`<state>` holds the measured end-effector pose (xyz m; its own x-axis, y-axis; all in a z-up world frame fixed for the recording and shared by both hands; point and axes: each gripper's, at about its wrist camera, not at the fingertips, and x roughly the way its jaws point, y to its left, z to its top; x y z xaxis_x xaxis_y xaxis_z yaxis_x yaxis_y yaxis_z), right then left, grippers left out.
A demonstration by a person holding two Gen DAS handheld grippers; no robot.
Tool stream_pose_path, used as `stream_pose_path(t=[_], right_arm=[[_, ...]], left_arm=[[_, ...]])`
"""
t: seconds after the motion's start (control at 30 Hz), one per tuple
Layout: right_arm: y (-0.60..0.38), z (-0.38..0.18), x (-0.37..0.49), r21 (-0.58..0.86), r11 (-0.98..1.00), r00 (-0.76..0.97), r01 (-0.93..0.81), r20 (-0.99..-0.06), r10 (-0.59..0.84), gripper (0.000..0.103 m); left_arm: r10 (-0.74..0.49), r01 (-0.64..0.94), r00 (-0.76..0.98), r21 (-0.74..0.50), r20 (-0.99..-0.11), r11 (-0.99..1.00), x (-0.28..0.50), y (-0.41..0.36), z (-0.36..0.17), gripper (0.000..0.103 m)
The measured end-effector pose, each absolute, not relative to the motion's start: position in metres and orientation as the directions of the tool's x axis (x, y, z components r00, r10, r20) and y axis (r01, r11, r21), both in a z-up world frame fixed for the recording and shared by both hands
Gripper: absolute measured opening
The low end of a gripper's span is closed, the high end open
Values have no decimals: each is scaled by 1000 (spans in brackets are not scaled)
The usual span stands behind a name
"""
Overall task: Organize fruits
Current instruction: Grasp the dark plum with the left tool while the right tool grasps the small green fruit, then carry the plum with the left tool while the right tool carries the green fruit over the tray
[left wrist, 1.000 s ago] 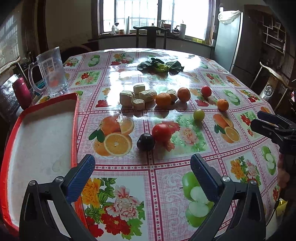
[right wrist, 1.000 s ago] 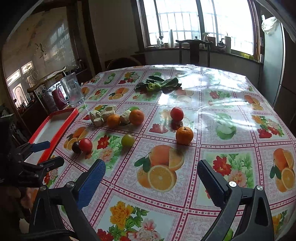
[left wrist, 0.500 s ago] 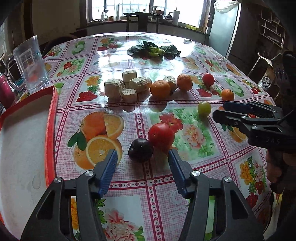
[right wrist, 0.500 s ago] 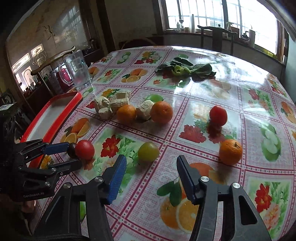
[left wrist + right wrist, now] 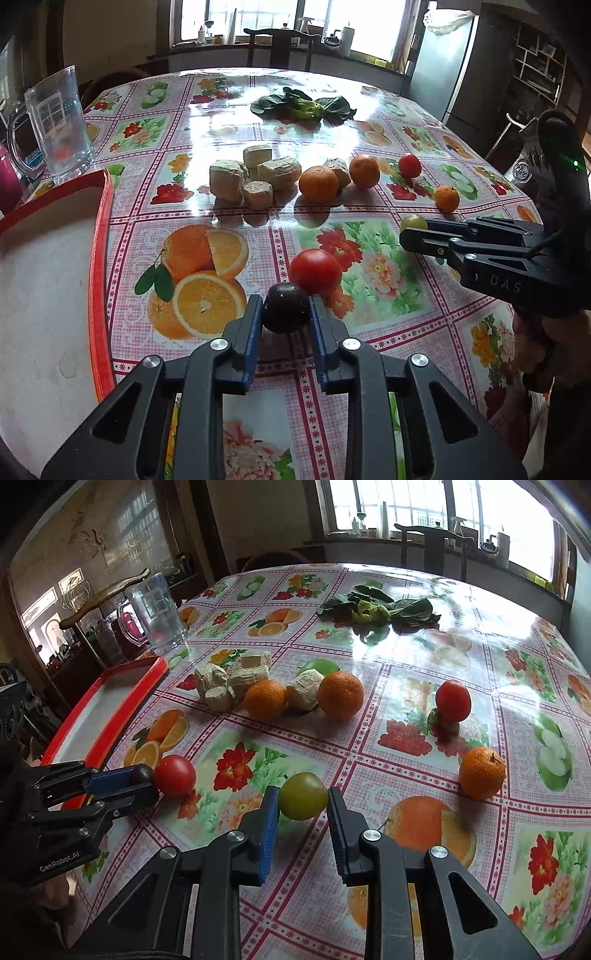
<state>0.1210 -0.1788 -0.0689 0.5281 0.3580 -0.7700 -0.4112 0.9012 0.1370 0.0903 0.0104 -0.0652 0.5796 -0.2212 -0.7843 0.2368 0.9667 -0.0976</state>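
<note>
Left wrist view: the left gripper (image 5: pixel 285 314) is clamped on a dark plum (image 5: pixel 284 307), which sits on the tablecloth just right of the red tray (image 5: pixel 101 258) and touches a red tomato (image 5: pixel 314 270). The right gripper (image 5: pixel 302 812) is clamped on a green fruit (image 5: pixel 303 795), farther right of the tray. Best to lift both straight up first, so the tomato isn't nudged rolling, then carry them leftward over the tray's rim.

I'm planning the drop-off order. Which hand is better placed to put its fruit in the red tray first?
Left, probably. The left gripper is shut on the dark plum right beside the red tray. The right gripper, shut on the green fruit, sits farther across the table from it.
</note>
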Motion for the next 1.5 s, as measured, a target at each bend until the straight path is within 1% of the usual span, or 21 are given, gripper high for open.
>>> stream_pose_path(t=[0.37,0.67,0.93,1.2,1.5], right_arm=[[-160,-45,73,162,878,532,-451,-741,410,26],[-130,-32,44,172,846,523,-505,-719,458,26],[-94,-27,27,204,797,483,-568,-702,523,26],[-43,-16,13,219,718,424,-661,-680,598,26],[24,-23,9,226,624,323,-748,-697,640,26]], left_arm=[[-255,222,608,-147,-752,964,52,30,-48,22],[-251,188,648,-167,-719,968,22,56,-33,22],[-209,134,677,-162,-706,978,0,89,-24,22],[-130,38,703,-147,-700,988,-18,133,-20,22],[-49,-83,699,-149,-714,985,-30,183,-27,22]])
